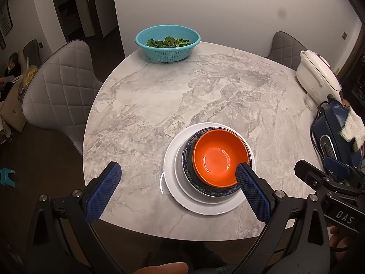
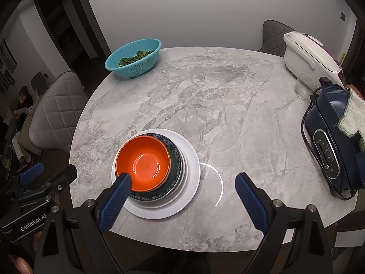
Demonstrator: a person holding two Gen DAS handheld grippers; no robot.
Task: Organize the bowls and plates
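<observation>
An orange bowl (image 1: 216, 156) (image 2: 146, 162) sits on top of a stack near the table's front edge. Under it lie a dark blue patterned dish (image 1: 203, 188) (image 2: 170, 189), a smaller white plate (image 1: 181, 178) and a large white plate (image 1: 170, 178) (image 2: 192, 180). My left gripper (image 1: 179, 171) is open with nothing between its fingers, left of the stack; its right finger overlaps the bowl's near rim in the image. My right gripper (image 2: 183, 181) is open too, with its left finger in front of the bowl's near-left rim. Each gripper shows at the edge of the other's view.
A teal colander (image 1: 167, 43) (image 2: 134, 58) with greens stands at the table's far side. A white cooker (image 1: 318, 75) (image 2: 308, 61) and a blue appliance (image 1: 333, 137) (image 2: 330, 141) with a cloth stand at the right. Grey chairs (image 1: 61, 89) flank the marble table (image 1: 182, 96).
</observation>
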